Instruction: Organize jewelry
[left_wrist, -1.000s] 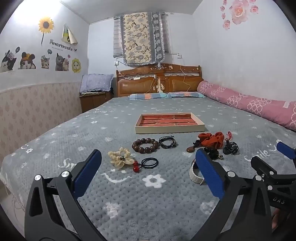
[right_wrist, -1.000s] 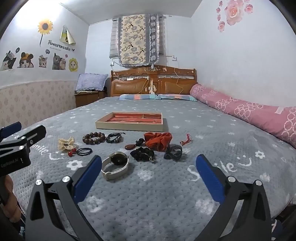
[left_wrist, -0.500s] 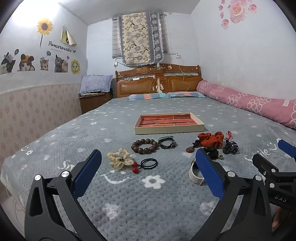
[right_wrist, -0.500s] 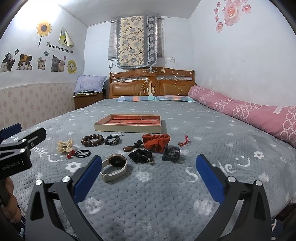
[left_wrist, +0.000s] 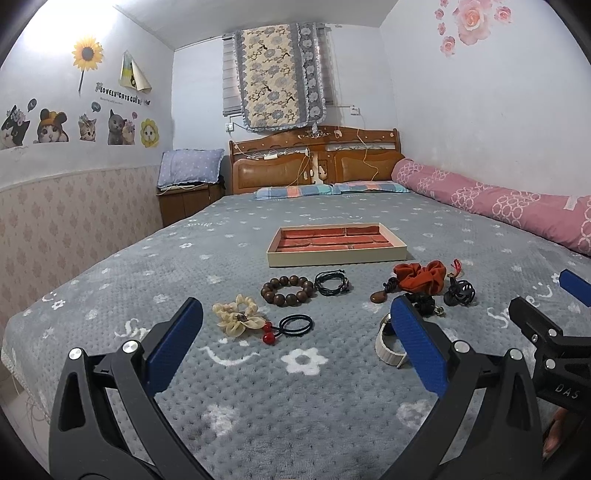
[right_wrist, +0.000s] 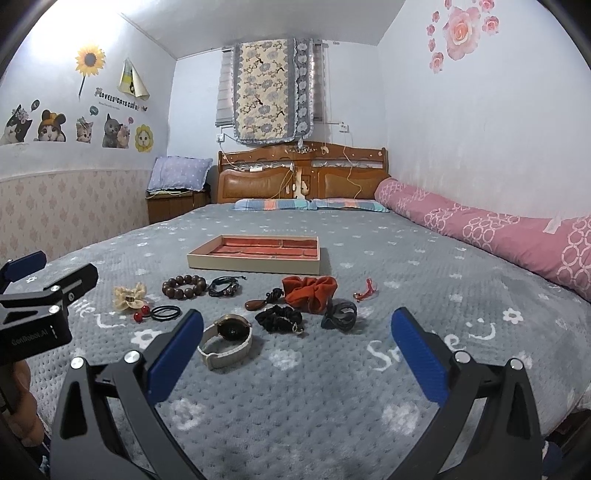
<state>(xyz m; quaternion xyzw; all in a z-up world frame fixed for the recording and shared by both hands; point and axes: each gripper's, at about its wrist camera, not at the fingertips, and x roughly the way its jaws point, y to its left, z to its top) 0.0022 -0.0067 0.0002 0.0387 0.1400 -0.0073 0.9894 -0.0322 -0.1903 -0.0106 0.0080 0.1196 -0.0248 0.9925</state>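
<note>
Hovering above the near edge of the grey flowered bedspread, the left gripper has its blue-padded jaws spread wide with nothing between them; the right gripper hangs beside it, equally spread and empty. Just beyond the right gripper lies a cream-strapped watch, with a black scrunchie and a dark hair claw next to it. Ahead of the left gripper sit a cream flower hair tie, a black elastic with red beads, a brown wooden bead bracelet and a black cord bracelet. An orange scrunchie, a brown pendant and a small red tassel charm lie further on. Behind them all stands the jewelry tray, its red-lined compartments empty.
</note>
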